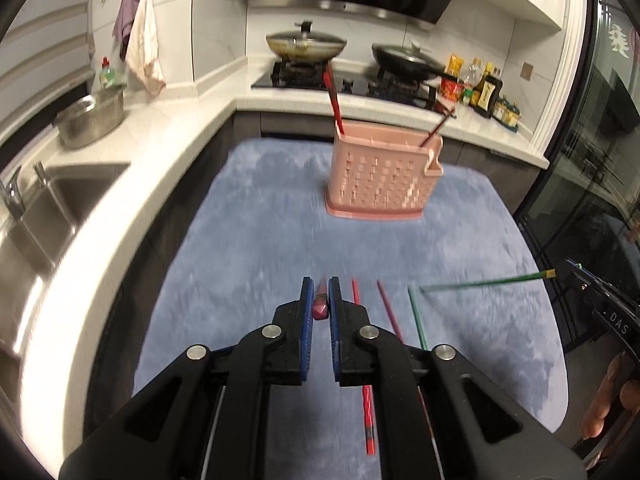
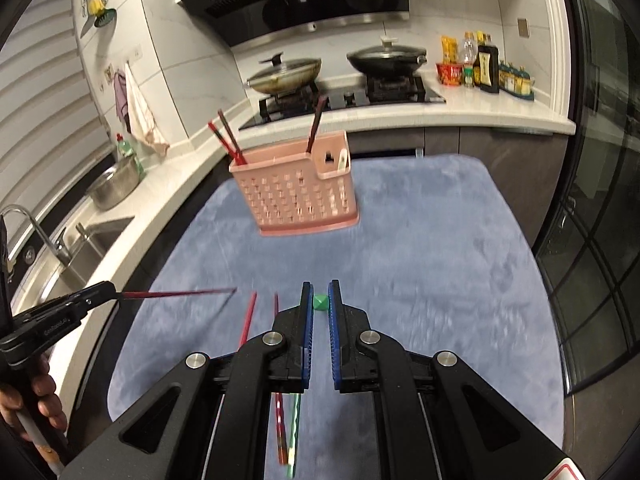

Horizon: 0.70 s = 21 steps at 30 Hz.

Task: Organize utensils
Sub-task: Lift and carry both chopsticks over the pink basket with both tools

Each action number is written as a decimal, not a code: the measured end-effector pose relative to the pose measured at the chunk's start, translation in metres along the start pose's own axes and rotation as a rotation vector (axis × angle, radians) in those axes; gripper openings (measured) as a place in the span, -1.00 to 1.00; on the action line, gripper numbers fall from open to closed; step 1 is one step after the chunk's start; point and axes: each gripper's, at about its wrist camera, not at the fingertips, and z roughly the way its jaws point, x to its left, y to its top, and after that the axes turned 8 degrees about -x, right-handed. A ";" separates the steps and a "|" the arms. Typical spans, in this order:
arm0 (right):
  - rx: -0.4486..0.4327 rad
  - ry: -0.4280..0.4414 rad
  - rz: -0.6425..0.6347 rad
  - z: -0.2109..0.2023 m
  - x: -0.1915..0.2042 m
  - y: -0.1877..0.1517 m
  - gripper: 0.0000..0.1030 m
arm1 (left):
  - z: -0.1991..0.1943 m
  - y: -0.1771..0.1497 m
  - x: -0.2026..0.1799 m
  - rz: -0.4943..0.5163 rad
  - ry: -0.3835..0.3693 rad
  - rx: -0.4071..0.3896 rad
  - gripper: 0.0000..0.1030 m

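Observation:
A pink perforated utensil basket (image 1: 384,176) stands on the blue mat (image 1: 256,240) with red and dark chopsticks upright in it; it also shows in the right wrist view (image 2: 298,196). My left gripper (image 1: 320,300) is shut on a dark red chopstick (image 1: 321,307), seen end-on; from the right wrist view that chopstick (image 2: 180,293) points right above the mat. My right gripper (image 2: 320,302) is shut on a green chopstick (image 2: 320,302), which shows in the left wrist view (image 1: 488,282). Loose chopsticks lie on the mat: red (image 1: 366,408), dark red (image 1: 390,312) and green (image 1: 418,320).
A white counter with a steel sink (image 1: 48,208) and a metal bowl (image 1: 90,120) runs along the left. A stove with two lidded pans (image 1: 306,44) and sauce bottles (image 1: 486,88) stand behind the mat. A glass door (image 2: 600,240) is at the right.

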 end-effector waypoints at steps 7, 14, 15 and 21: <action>-0.049 0.007 -0.002 0.010 0.000 0.034 -0.86 | 0.007 0.044 -0.002 0.007 0.002 -0.066 -0.87; -0.108 0.041 0.020 0.011 0.001 0.074 -0.86 | 0.011 0.091 -0.002 -0.010 -0.018 -0.121 -0.87; -0.123 0.047 0.026 0.011 0.001 0.082 -0.86 | 0.009 0.099 -0.004 -0.010 -0.023 -0.139 -0.87; -0.207 0.107 0.070 0.015 0.003 0.136 -0.86 | 0.002 0.150 -0.013 -0.020 -0.061 -0.240 -0.87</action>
